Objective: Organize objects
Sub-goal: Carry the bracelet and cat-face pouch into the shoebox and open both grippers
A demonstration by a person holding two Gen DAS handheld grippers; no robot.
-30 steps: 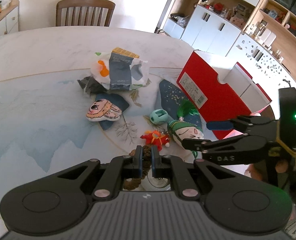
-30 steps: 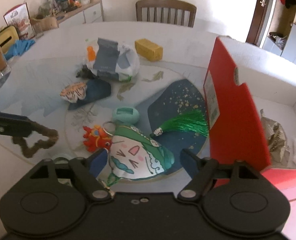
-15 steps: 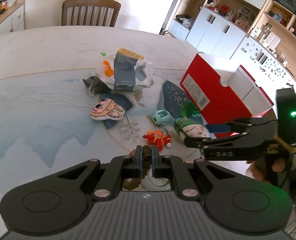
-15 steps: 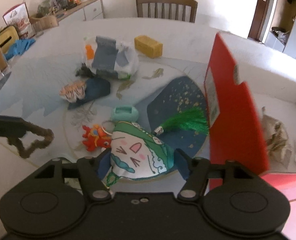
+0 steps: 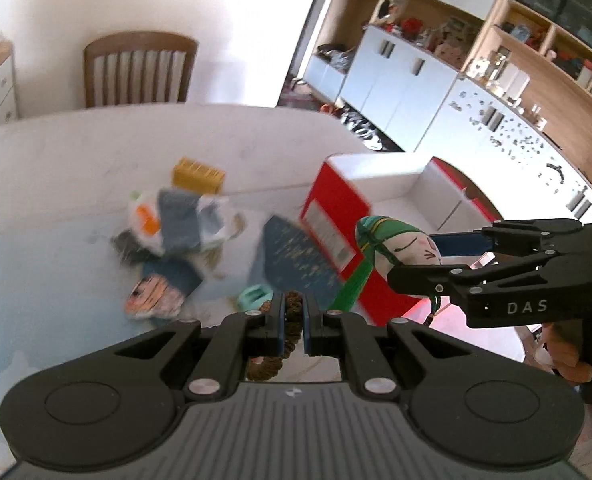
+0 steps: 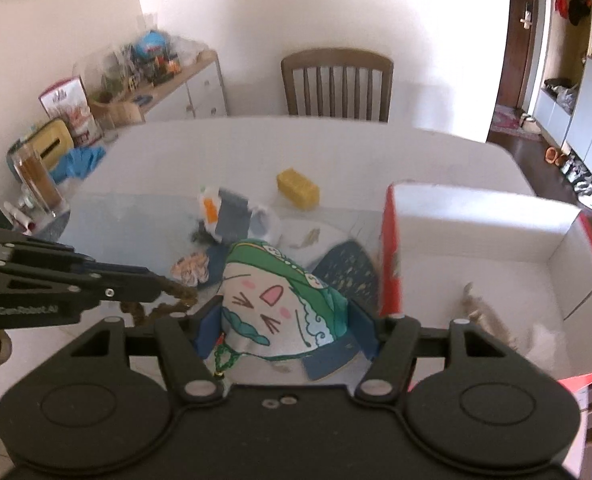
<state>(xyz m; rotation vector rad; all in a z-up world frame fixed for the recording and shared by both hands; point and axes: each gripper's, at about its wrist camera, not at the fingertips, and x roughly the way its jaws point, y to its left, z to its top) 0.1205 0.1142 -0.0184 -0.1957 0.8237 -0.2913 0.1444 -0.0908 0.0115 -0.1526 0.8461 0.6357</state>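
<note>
My right gripper (image 6: 283,330) is shut on a green and white cat-face pouch (image 6: 273,296), lifted above the table; a green tassel (image 5: 354,286) hangs from the pouch (image 5: 400,248) in the left wrist view, where that gripper (image 5: 424,258) shows at the right. My left gripper (image 5: 293,320) is shut on a brown braided loop (image 5: 291,312), seen raised (image 6: 175,294) in the right wrist view with the gripper (image 6: 151,284). The open red and white box (image 6: 484,232) stands at the right (image 5: 336,220).
On the table lie a patterned fabric bag (image 6: 231,216), a yellow block (image 6: 298,188), a small face pouch (image 6: 189,268), a dark blue fan shape (image 5: 291,256) and a mint green item (image 5: 255,296). A chair (image 6: 336,84) stands at the far side. Crumpled paper (image 6: 484,316) lies in the box.
My right gripper closed on the cat-face pouch and lifted it off the table. The left gripper rose with the brown loop. The view tilted up towards the room.
</note>
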